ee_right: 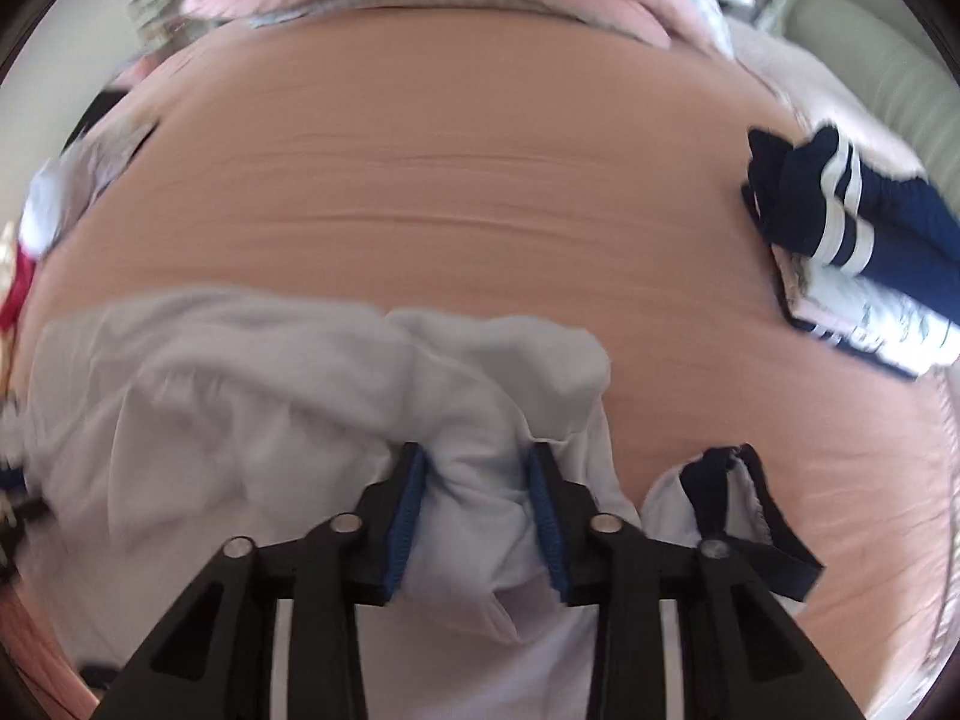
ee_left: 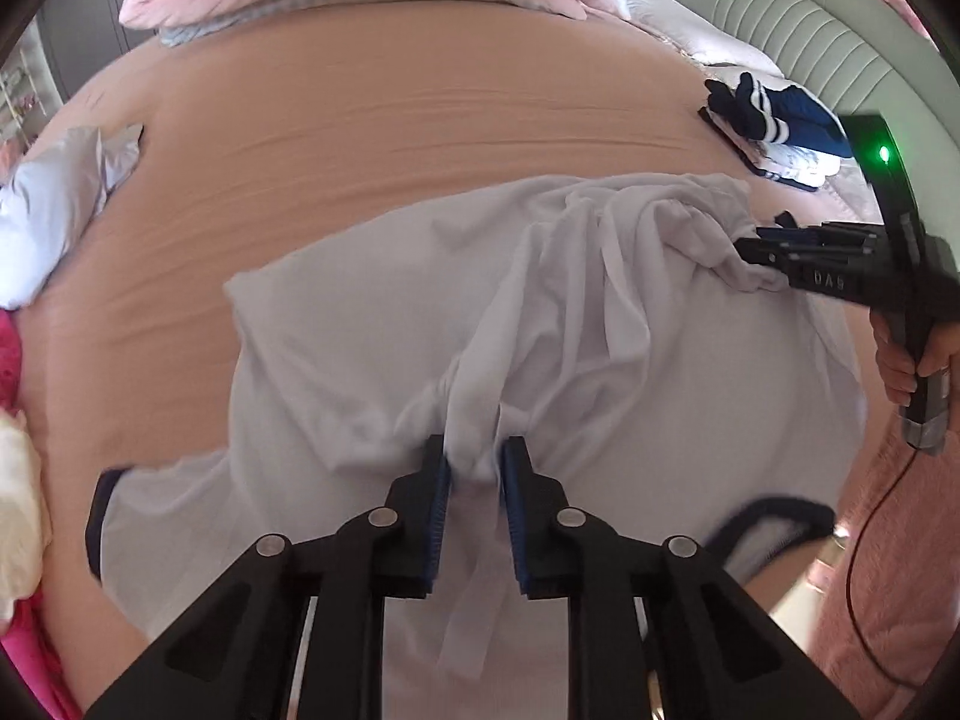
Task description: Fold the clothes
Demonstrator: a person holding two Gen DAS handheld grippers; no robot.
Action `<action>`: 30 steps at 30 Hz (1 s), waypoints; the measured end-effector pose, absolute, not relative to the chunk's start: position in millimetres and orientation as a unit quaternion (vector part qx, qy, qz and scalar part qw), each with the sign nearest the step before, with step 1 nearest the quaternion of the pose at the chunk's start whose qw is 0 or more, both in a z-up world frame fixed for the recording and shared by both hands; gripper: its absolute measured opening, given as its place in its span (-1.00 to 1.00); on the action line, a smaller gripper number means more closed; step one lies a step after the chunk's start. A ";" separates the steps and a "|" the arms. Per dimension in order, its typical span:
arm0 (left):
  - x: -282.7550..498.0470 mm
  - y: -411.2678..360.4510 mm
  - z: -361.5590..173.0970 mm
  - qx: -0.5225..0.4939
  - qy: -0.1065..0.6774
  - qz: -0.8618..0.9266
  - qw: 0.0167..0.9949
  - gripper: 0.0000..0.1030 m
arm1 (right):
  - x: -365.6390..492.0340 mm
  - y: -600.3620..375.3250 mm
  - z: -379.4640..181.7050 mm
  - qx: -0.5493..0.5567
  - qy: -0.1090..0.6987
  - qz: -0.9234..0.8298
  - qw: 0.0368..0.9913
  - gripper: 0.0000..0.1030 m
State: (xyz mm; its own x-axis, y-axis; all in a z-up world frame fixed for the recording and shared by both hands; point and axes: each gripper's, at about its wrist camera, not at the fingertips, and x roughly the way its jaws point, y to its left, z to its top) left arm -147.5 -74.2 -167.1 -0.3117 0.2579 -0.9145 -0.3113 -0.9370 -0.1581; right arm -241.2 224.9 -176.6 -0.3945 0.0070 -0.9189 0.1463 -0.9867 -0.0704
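Left wrist view: I find my left tool [ee_left: 474,459] pointed steeply down, its jaws a narrow way apart with a gathered fold of the white garment [ee_left: 372,354] between the blue pads [ee_left: 441,483]. The cloth bunches against both pads, so I judge it gripped. My right tool [ee_left: 765,252] enters from the right, held by a hand [ee_left: 912,360]; it has the garment's far right corner in its tip.

The right wrist view confirms this: the jaws stand somewhat wider than the left pair, and a thick wad of white cloth fills the gap and presses on both pads.

The garment lies on the pink bed sheet [ee_left: 390,120], spread across the near half of the bed, its long axis running left to right. A dark-trimmed edge [ee_left: 774,510] shows at the near right. The two grip points sit along the garment's right portion, the left tool nearer the middle. In my judgement the coming fold turns on carrying these two points together across that axis toward the flat left part.

A finished stack with a navy striped piece [ee_right: 840,216] lies at the far right, well apart.

Lettering on the right tool's body reads, mirrored, roughly "DAS"; I cannot confirm it. No other writing is legible.
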 end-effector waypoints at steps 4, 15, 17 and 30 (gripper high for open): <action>-133.4 -100.4 -163.4 -0.569 -0.022 0.800 0.187 -0.71 | -206.8 228.1 -167.2 0.549 0.124 -0.825 0.044 -0.56; -184.5 -83.3 -175.7 -0.539 -0.104 0.813 0.192 -0.65 | -212.2 238.6 -124.2 0.515 0.006 -0.856 0.050 -0.17; -188.7 -72.2 -181.6 -0.545 -0.091 0.812 0.189 -0.65 | -219.0 228.4 -128.7 0.509 0.004 -0.859 0.058 -0.12; -194.5 -62.8 -195.8 -0.548 -0.081 0.818 0.156 -0.59 | -252.4 212.7 -173.9 0.535 -0.053 -0.837 0.105 -0.33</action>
